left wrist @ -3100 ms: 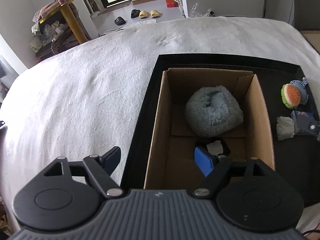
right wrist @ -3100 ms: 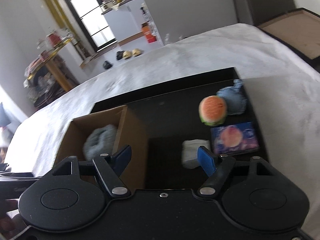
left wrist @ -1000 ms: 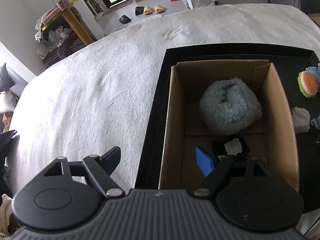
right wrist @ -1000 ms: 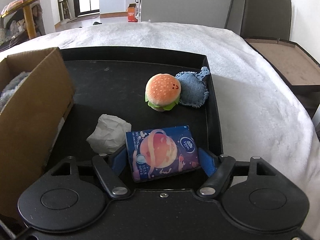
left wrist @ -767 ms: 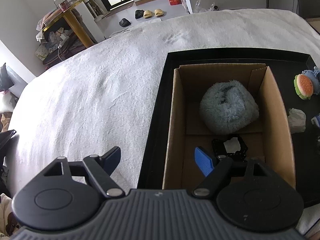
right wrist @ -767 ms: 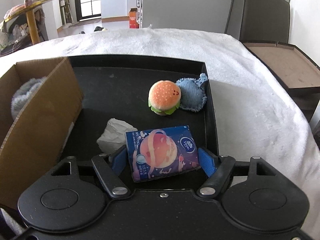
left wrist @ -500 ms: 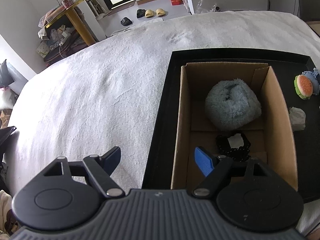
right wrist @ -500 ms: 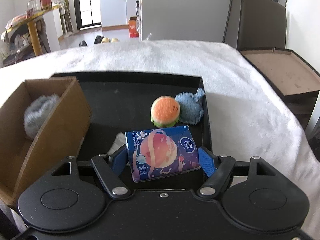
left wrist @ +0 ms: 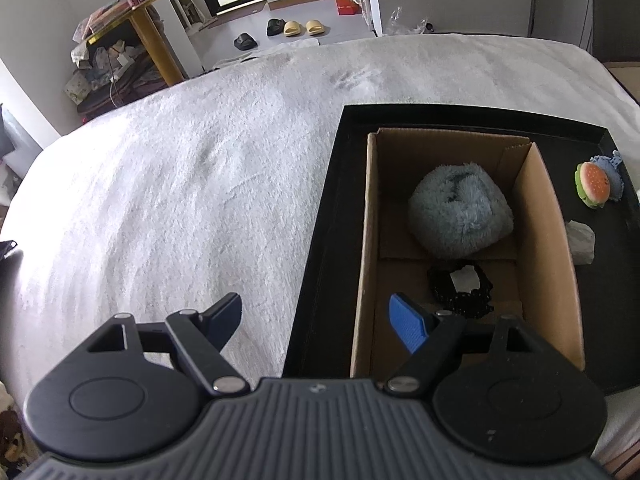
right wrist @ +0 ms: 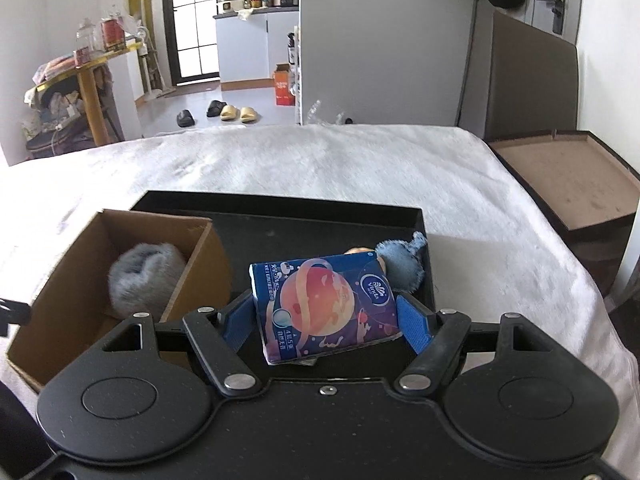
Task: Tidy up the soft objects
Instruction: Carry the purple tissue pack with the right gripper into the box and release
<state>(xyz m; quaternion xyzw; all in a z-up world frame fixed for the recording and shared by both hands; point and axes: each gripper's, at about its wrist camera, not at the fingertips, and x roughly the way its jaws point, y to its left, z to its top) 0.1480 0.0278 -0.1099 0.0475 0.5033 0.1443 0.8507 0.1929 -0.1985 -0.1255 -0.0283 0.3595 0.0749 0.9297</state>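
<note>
My right gripper (right wrist: 326, 318) is shut on a blue tissue pack (right wrist: 325, 304) with a planet print and holds it above the black tray (right wrist: 280, 204). A cardboard box (left wrist: 560, 280) stands on the tray's left part; it also shows in the right wrist view (right wrist: 200, 268). Inside it lie a fluffy grey-blue ball (left wrist: 460, 210) and a black scrunchie (left wrist: 460, 286). A burger plush (left wrist: 594, 185), a blue plush (left wrist: 614, 178) and a crumpled white tissue (left wrist: 580, 240) lie on the tray right of the box. My left gripper (left wrist: 316, 322) is open and empty over the box's near left edge.
The tray (left wrist: 320, 240) rests on a white fuzzy blanket (left wrist: 180, 200) covering the bed. A brown board (right wrist: 568, 176) lies off the bed's right side. A yellow table (right wrist: 92, 92) and slippers (right wrist: 232, 112) stand beyond the bed.
My right gripper closed on the tissue pack and has lifted it off the tray, pulling back and up. My left gripper drifted slightly left and stayed open.
</note>
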